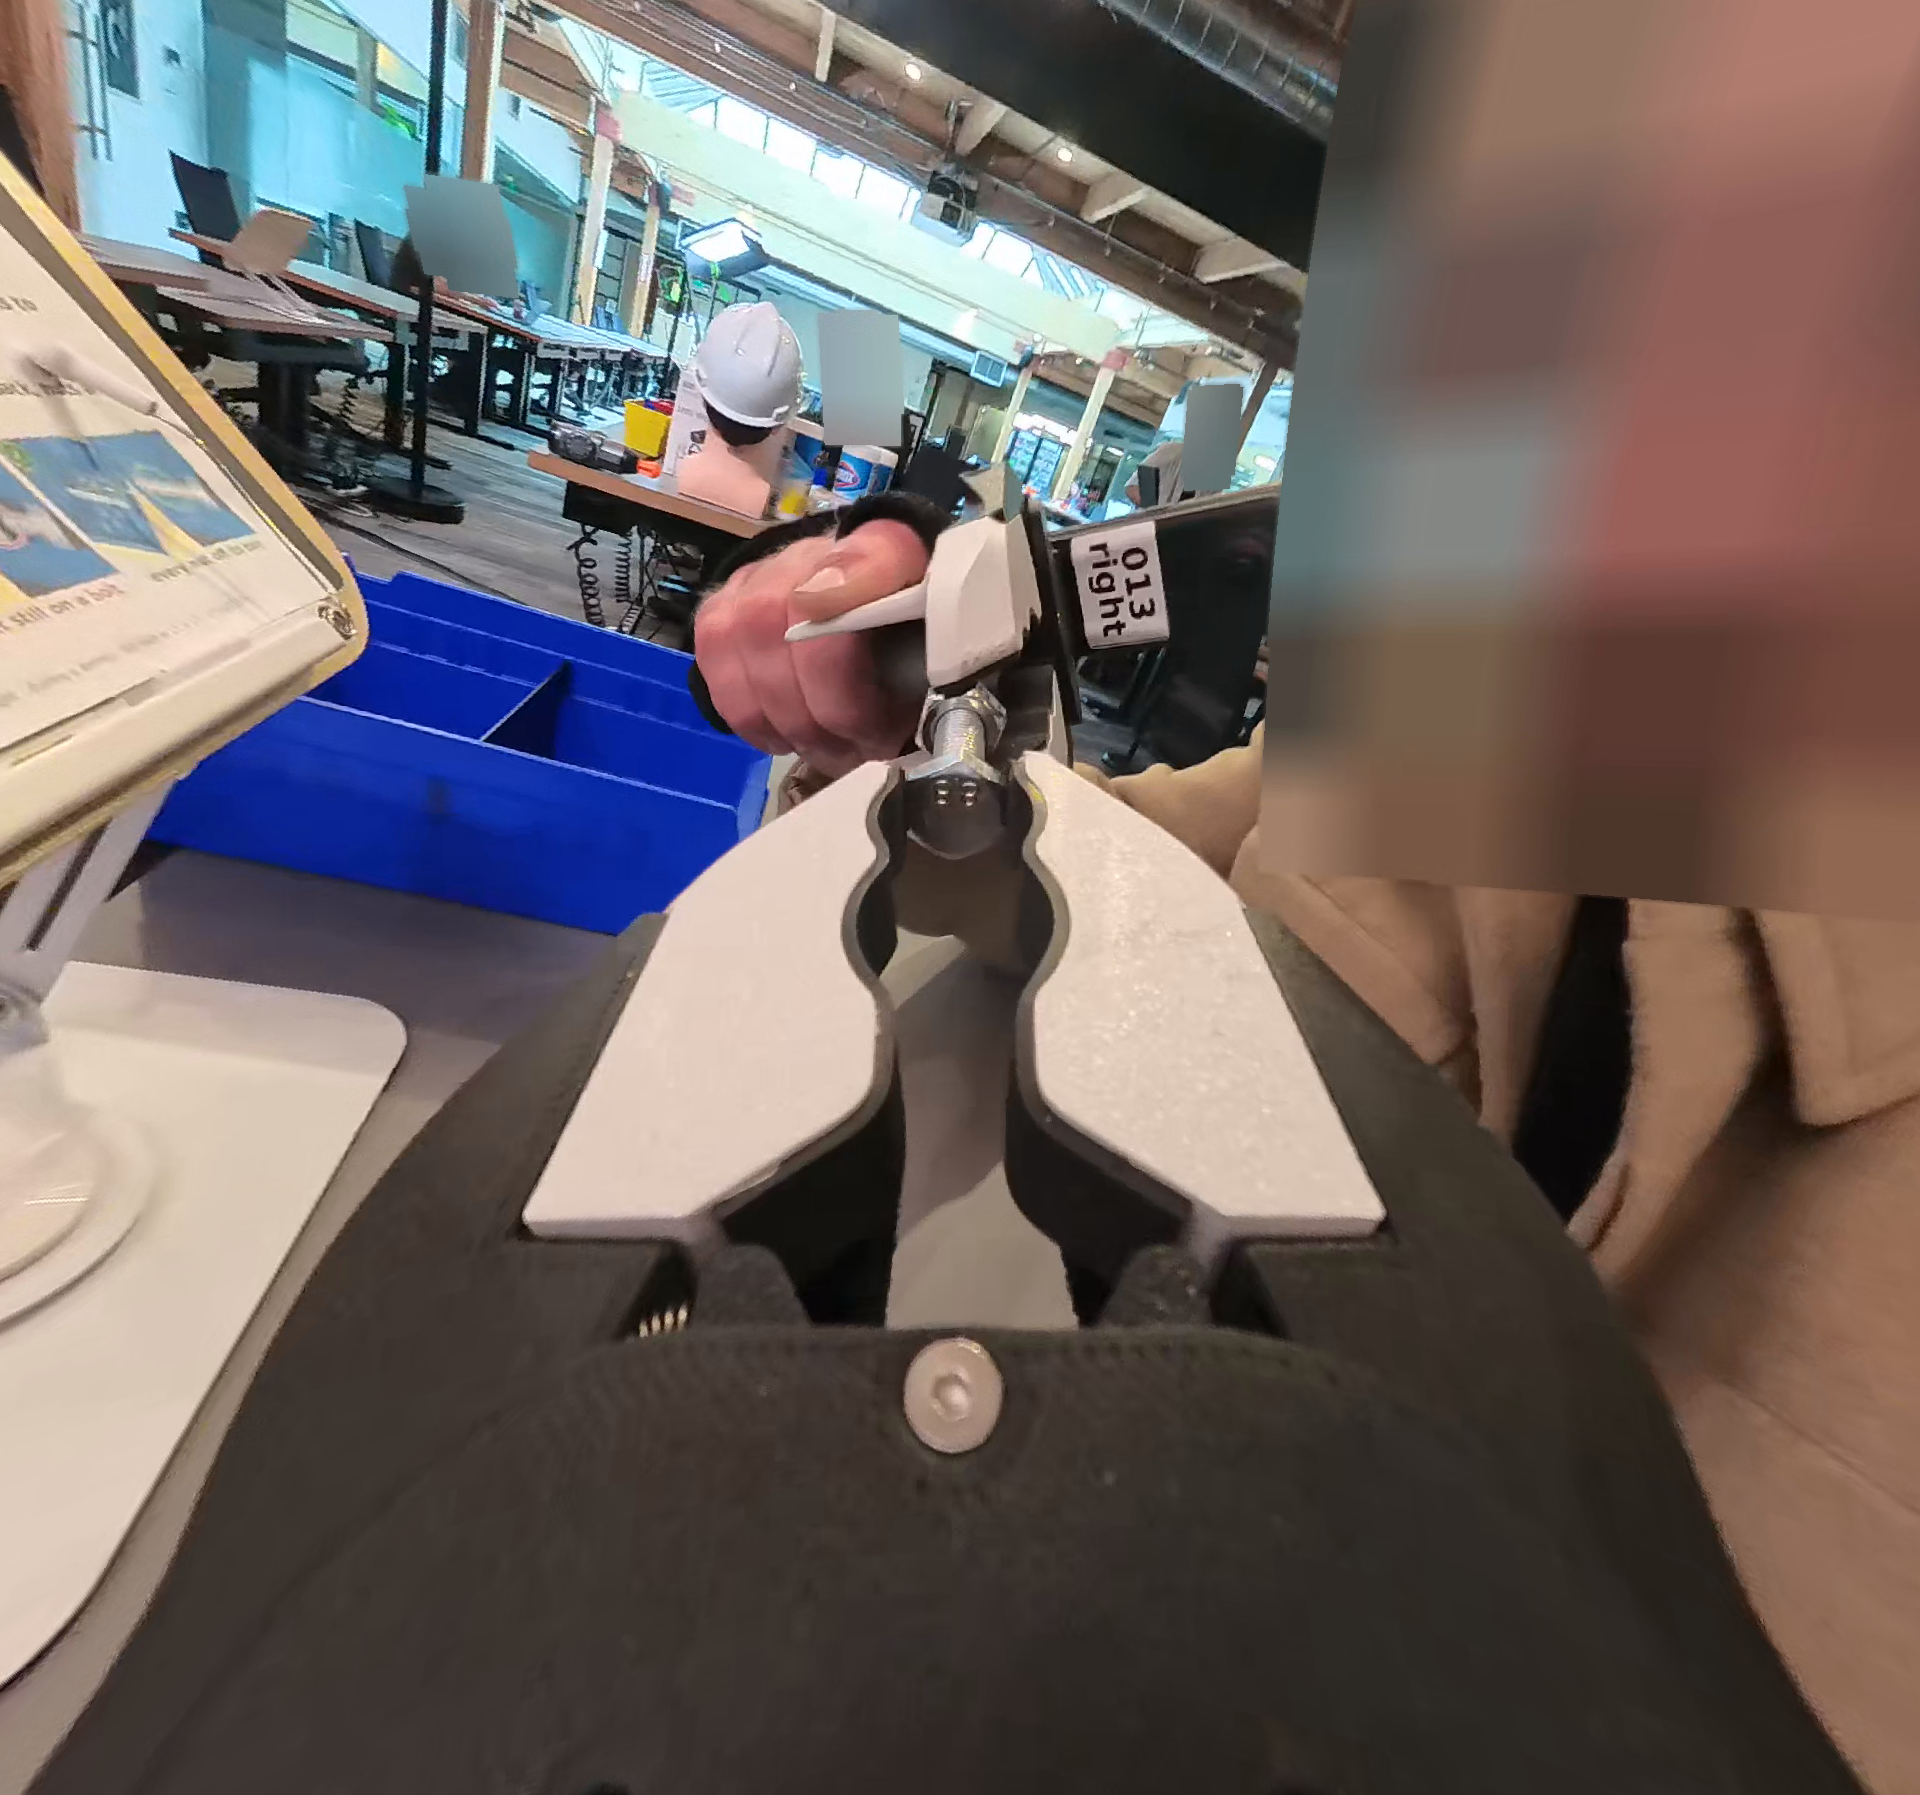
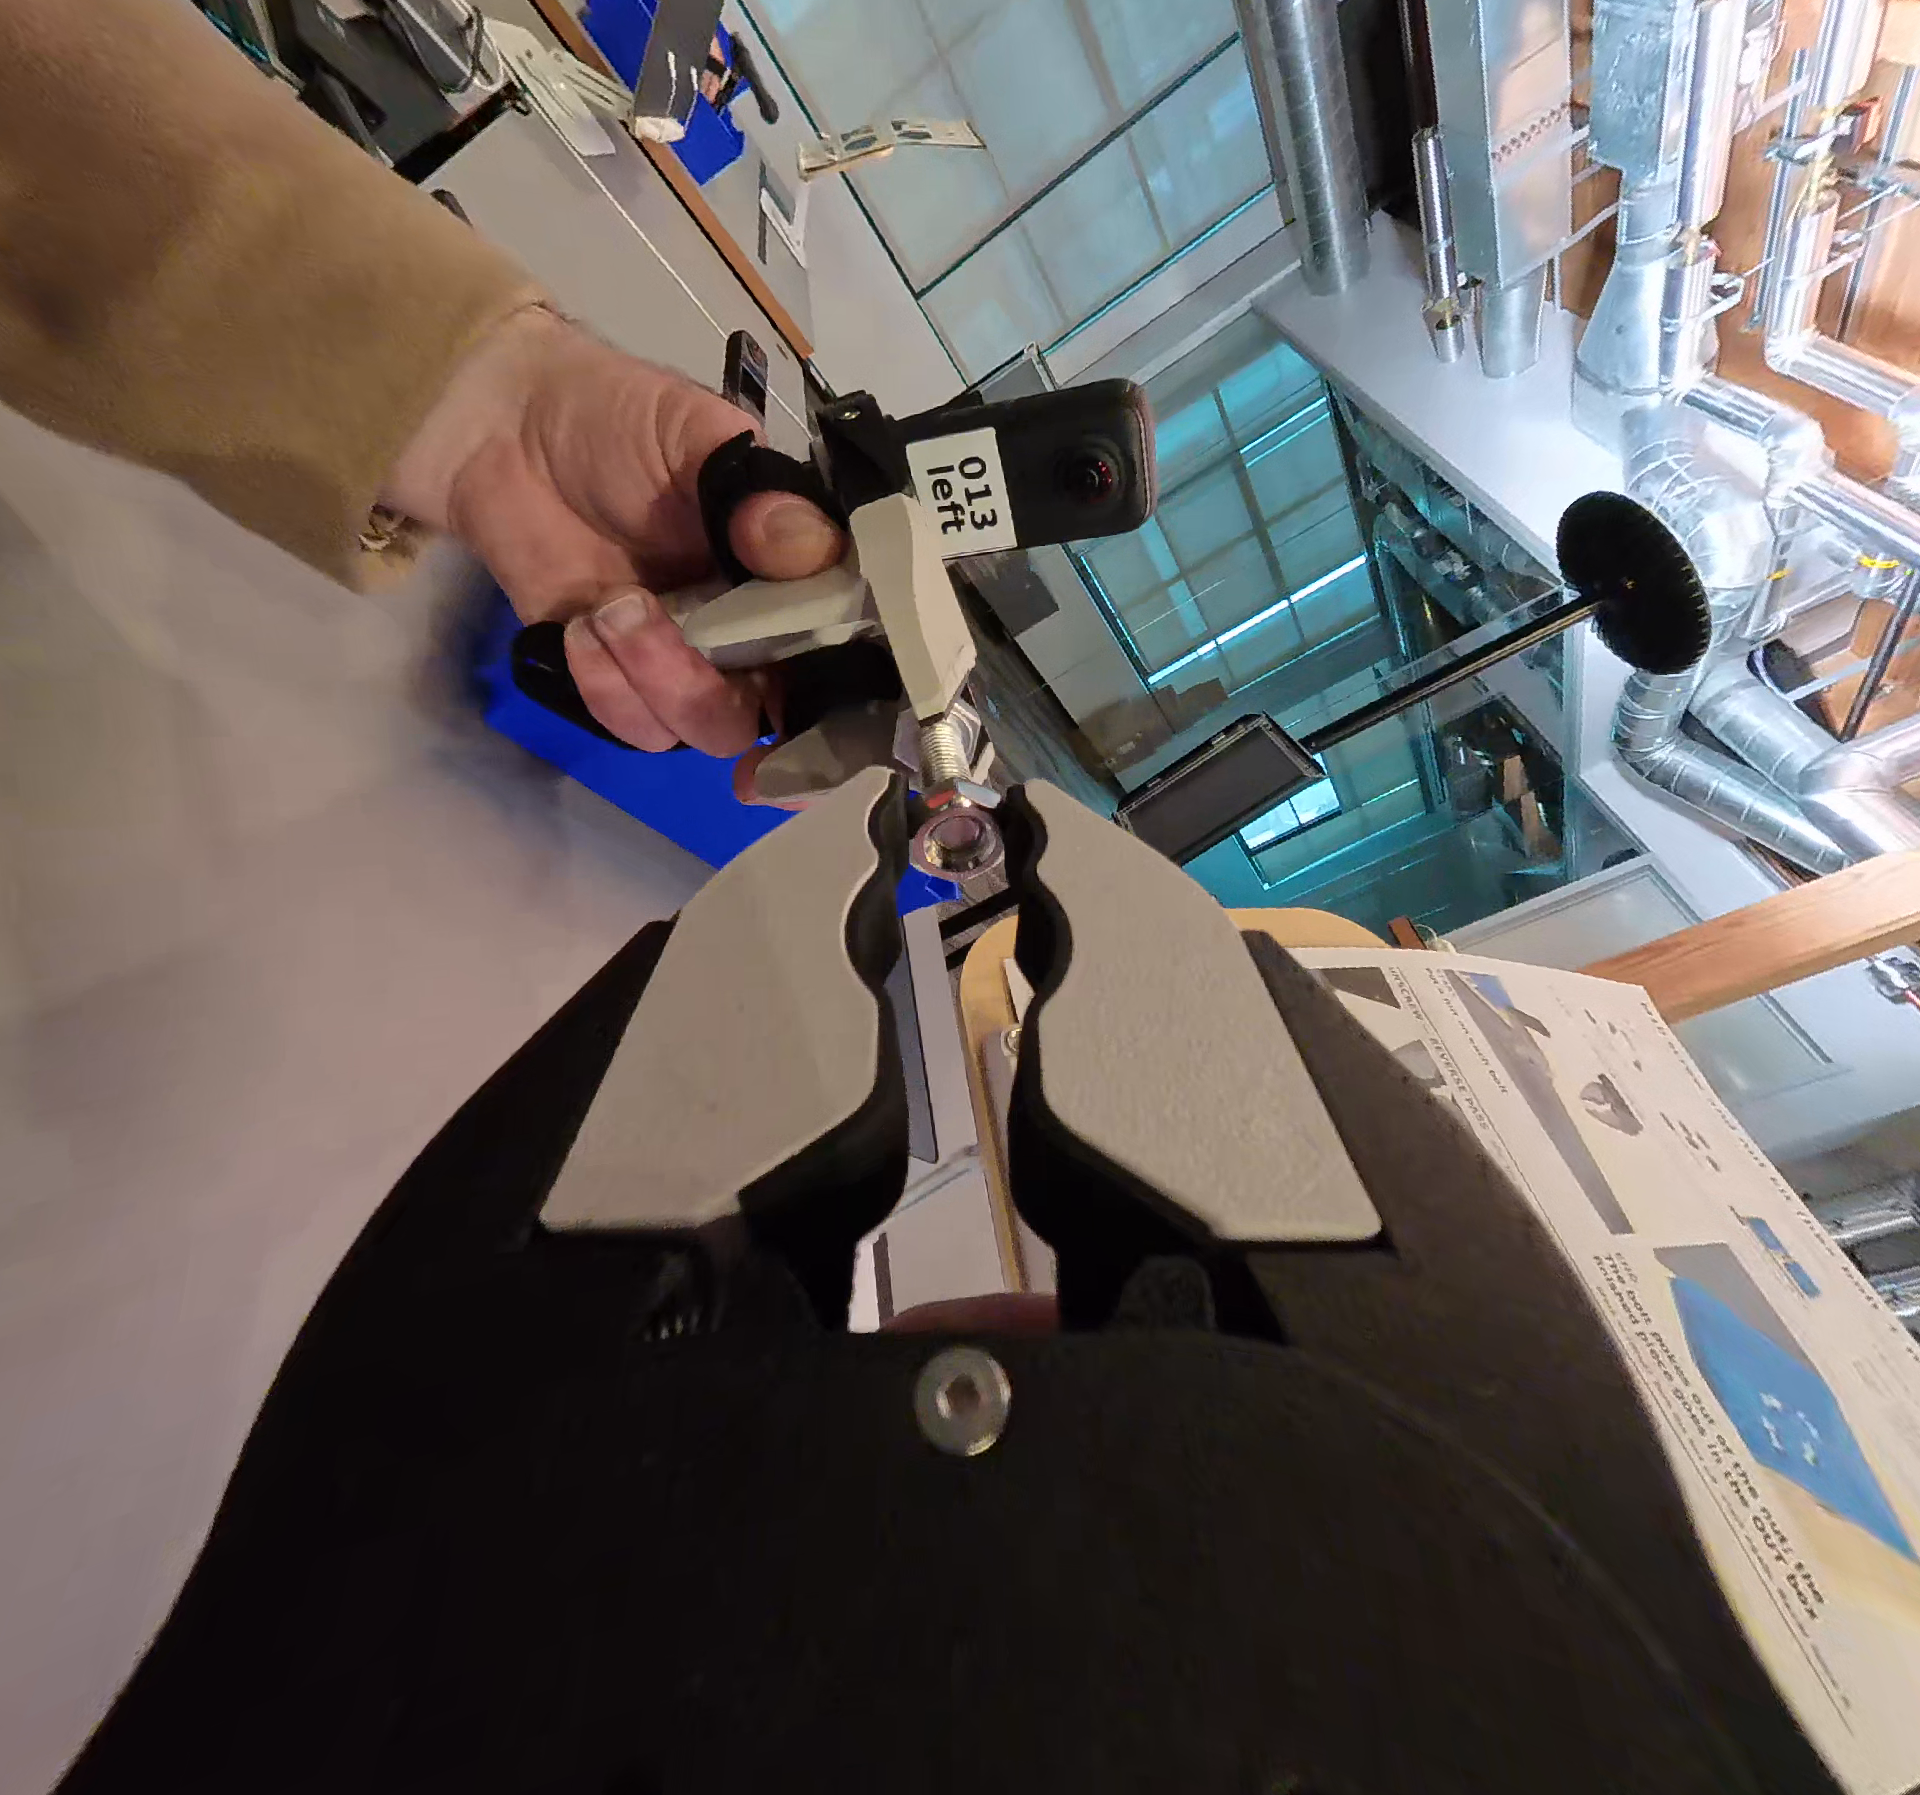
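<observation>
Steel bolt head clamped in left gripper, its nut clamped in right gripper, both held above the table edge; blue bin open only in left view.

The left gripper's jaws clamp a bolt's head; right gripper holds its thread.

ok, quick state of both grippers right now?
Left gripper: shut on the bolt, at its head.
Right gripper: shut on the nut, which sits on the bolt's thread.

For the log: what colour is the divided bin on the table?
Bright blue bin; clearest in the left wrist view.
</observation>
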Demonstrator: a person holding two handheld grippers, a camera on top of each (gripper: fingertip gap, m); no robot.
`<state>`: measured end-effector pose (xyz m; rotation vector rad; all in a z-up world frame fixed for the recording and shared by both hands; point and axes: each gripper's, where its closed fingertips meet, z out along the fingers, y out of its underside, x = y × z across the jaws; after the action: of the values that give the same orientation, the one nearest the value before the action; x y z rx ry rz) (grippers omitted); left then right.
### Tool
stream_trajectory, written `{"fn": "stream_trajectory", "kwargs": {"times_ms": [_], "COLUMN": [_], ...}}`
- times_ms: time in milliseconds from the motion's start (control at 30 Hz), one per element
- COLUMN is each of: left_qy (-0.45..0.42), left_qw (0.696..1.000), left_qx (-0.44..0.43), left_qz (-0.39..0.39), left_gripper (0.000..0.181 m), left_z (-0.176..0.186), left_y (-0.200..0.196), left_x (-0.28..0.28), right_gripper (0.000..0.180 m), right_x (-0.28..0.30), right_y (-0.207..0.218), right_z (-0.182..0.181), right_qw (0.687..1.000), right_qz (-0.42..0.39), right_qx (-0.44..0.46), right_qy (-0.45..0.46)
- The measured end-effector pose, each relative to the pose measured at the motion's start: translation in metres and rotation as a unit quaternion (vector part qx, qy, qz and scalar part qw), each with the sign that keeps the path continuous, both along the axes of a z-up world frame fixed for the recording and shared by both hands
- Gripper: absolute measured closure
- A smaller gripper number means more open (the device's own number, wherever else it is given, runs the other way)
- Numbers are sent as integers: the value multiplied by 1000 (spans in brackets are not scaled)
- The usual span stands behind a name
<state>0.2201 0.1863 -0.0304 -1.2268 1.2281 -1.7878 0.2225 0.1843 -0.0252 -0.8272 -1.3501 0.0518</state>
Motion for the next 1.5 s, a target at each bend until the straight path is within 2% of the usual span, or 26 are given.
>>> {"fn": "stream_trajectory", "kwargs": {"times_ms": [33, 267, 400, 467, 533, 633, 800, 900, 1000, 1067, 1200, 1267, 1367, 1433, 1500], "left_qy": [-2, -24, -13, -5, -3, 19, 48, 57, 58, 51, 59, 67, 70, 49, 37], "left_qw": [1000, 1000, 997, 991, 978, 939, 875, 864, 860, 864, 883, 897, 940, 973, 992], "left_qx": [-2, 14, 65, 114, 183, 304, 432, 455, 462, 459, 425, 393, 293, 190, 99], "left_qz": [-1, 3, 33, 67, 104, 159, 212, 210, 207, 200, 193, 192, 158, 121, 72], "left_gripper": [164, 162, 148, 138, 137, 136, 144, 150, 160, 160, 161, 161, 160, 161, 160], "left_z": [1, 6, 7, 6, 7, 6, 6, 3, 1, 1, 1, 0, -3, -2, -6], "left_y": [0, 0, 0, 3, 4, 3, 1, -3, -4, -7, -5, -1, 2, 3, 4], "left_x": [0, -1, 2, 2, 3, 5, 7, 9, 9, 8, 8, 8, 8, 9, 9], "right_gripper": [162, 162, 162, 162, 162, 162, 162, 162, 162, 162, 162, 162, 162, 162, 162], "right_x": [0, 0, 5, 7, 7, 5, 1, 0, 1, 0, 0, 0, 0, 1, 1], "right_y": [0, 0, 1, 2, 3, 2, 1, -2, -2, -4, -3, 1, 4, 6, 7], "right_z": [1, 4, 10, 14, 14, 11, 2, -1, -2, -2, -2, -3, -5, -7, -10], "right_qw": [1000, 999, 997, 991, 975, 936, 879, 852, 838, 835, 839, 854, 919, 967, 995], "right_qz": [0, 8, 20, 40, 74, 138, 204, 236, 251, 256, 249, 230, 171, 108, 43], "right_qx": [-1, -26, -59, -102, -176, -286, -388, -427, -444, -446, -442, -423, -314, -199, -77], "right_qy": [1, 24, 53, 81, 113, 153, 185, 191, 196, 196, 196, 197, 166, 118, 50]}}
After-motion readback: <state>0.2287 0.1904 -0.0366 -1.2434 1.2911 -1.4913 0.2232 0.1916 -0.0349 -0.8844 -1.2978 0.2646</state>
